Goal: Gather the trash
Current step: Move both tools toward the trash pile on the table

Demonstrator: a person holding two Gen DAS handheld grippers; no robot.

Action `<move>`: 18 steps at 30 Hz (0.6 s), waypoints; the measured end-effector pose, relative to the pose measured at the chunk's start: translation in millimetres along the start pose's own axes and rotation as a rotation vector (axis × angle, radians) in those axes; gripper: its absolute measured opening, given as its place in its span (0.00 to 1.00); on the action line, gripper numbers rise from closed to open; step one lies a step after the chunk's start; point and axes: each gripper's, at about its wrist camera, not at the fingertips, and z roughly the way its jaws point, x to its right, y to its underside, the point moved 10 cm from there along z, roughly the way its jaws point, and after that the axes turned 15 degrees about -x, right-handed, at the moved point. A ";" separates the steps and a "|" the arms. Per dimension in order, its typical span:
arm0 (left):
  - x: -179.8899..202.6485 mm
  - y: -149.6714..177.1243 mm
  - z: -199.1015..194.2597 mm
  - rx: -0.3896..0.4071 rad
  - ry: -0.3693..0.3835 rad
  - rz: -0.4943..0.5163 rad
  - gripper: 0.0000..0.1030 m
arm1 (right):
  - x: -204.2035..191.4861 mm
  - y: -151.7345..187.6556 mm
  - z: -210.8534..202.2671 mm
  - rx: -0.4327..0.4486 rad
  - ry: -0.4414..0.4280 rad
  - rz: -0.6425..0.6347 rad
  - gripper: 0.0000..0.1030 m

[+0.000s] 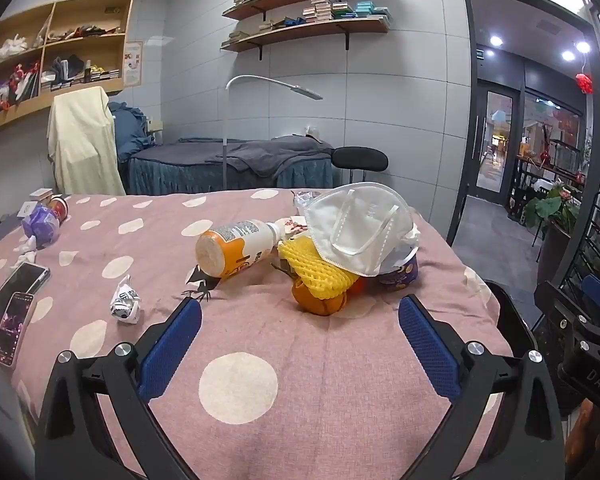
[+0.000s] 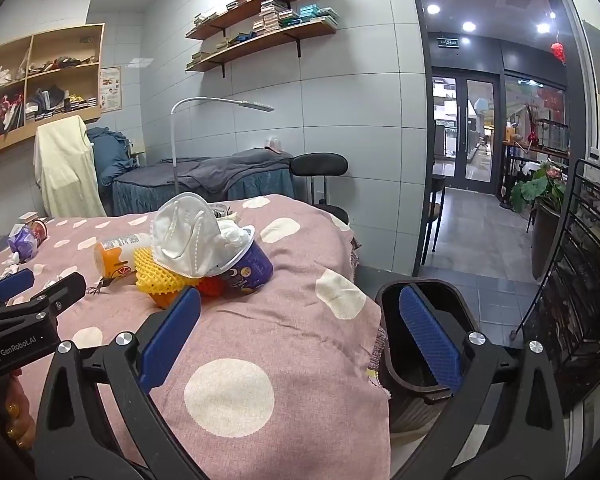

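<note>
A trash pile lies on the pink polka-dot tablecloth [image 1: 236, 384]: a white face mask [image 1: 360, 232] over a yellow foam net [image 1: 316, 268], an orange fruit [image 1: 320, 304], a purple cup [image 1: 400, 276] and a tipped orange-and-white bottle [image 1: 236, 248]. A crumpled wrapper [image 1: 126, 300] lies to the left. My left gripper [image 1: 300, 312] is open and empty, just short of the pile. My right gripper [image 2: 300, 312] is open and empty, right of the mask [image 2: 184, 236], the cup [image 2: 248, 268] and the net [image 2: 160, 276]. A dark bin [image 2: 420, 344] stands beside the table edge.
Two phones [image 1: 12, 312] lie at the table's left edge. A purple wrapper [image 1: 40, 224] and a small jar [image 1: 58, 206] sit far left. A black chair [image 1: 360, 160], a floor lamp [image 1: 272, 84] and a covered bed [image 1: 228, 164] stand behind. A black rack [image 2: 580, 264] is on the right.
</note>
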 end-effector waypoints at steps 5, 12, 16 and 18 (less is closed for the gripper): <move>0.2 -0.1 -0.4 -0.001 0.001 0.000 0.94 | -0.6 0.8 0.8 -0.003 0.002 0.001 0.95; 0.1 0.3 -0.4 -0.001 0.000 -0.001 0.94 | 3.2 0.2 -2.2 -0.013 0.002 0.003 0.96; 0.1 0.7 0.1 0.000 0.000 0.000 0.94 | -0.9 -1.0 0.3 0.010 0.003 -0.004 0.95; -0.1 0.7 0.1 -0.001 0.000 0.000 0.94 | -1.1 -1.1 0.8 0.012 0.003 -0.003 0.95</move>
